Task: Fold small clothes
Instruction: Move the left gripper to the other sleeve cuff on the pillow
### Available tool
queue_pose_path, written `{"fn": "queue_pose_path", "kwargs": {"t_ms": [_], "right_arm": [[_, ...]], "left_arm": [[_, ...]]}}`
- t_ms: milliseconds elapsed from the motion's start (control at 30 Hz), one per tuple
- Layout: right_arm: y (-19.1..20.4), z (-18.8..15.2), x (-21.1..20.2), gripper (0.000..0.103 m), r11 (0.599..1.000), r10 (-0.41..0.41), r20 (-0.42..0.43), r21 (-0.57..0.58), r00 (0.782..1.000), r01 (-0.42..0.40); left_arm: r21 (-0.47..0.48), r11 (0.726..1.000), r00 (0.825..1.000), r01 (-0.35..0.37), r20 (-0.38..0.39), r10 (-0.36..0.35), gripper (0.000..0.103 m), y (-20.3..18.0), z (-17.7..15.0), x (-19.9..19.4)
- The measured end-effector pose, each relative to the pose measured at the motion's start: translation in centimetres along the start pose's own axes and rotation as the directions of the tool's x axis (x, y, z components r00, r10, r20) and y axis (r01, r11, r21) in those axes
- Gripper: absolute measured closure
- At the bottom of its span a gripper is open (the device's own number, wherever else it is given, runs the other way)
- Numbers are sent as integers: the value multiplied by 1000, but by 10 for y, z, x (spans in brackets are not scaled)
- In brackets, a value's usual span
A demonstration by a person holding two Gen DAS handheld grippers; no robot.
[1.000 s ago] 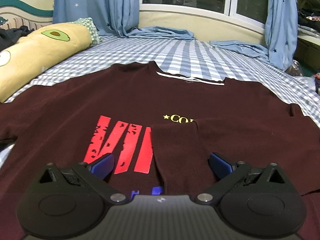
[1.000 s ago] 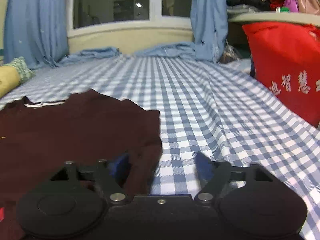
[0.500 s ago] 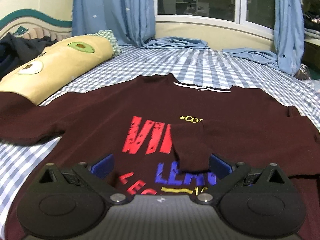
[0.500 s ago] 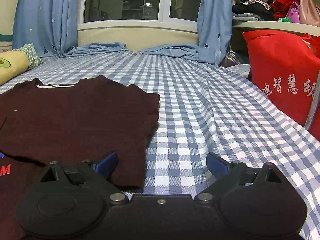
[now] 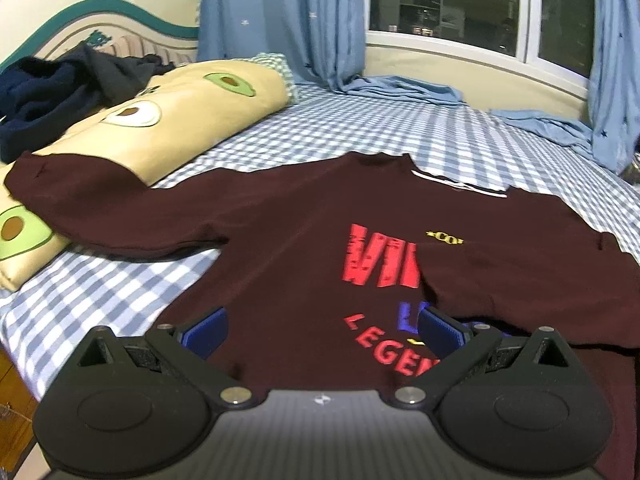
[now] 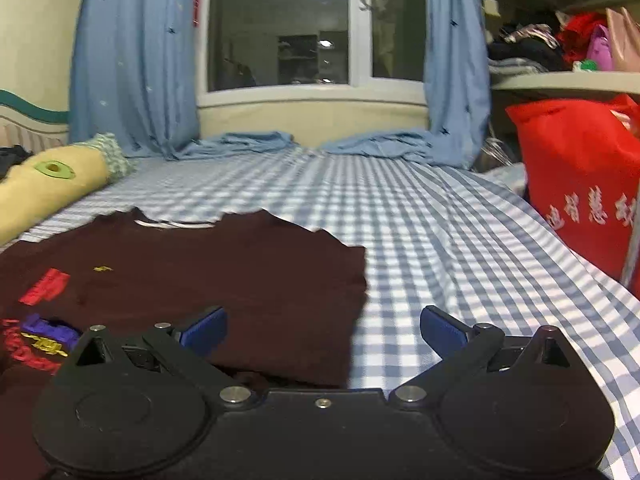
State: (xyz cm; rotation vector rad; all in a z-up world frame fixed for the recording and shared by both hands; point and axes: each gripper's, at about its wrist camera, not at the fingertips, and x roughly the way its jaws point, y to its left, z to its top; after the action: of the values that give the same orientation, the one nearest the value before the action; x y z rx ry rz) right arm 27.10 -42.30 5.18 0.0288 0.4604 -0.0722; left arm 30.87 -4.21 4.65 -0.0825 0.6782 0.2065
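A dark maroon long-sleeved shirt [image 5: 288,240] with red, blue and yellow lettering lies face up on the checked bed. Its right sleeve [image 5: 520,280] is folded in across the chest. Its left sleeve [image 5: 100,204] stretches out to the left and rests on a pillow. My left gripper [image 5: 322,330] is open and empty above the shirt's lower front. The shirt also shows in the right wrist view [image 6: 200,276]. My right gripper [image 6: 323,330] is open and empty above the shirt's folded right edge.
A long yellow avocado-print pillow [image 5: 160,128] lies along the left side of the bed [image 5: 400,128], with dark clothes [image 5: 52,92] piled behind it. A red bag [image 6: 580,184] stands at the bed's right side. Blue curtains [image 6: 132,60] hang by the window at the far end.
Both grippers have pulled back and risen from the shirt. The left view has swung left, bringing the outstretched left sleeve and pillow into view. The right sleeve stays folded across the chest.
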Motion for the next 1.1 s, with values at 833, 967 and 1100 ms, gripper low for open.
{"fn": "queue_pose_path", "kwargs": {"t_ms": [833,967,1100], "right_arm": [[99,29,-18,0,985,162,85,-71,983,-156],[117,33,-10,0,982,175,84,-83,981,-168],[140,37,2,0,979,187,79,-99,979,-179]], "left_arm": [[-95,987,991,-129,-44,125,1,96,12,40],[-121,984,991,-128,-49,123,1,108,16,47],[-127,983,990,-133,-56,127,1,122,19,57]]}}
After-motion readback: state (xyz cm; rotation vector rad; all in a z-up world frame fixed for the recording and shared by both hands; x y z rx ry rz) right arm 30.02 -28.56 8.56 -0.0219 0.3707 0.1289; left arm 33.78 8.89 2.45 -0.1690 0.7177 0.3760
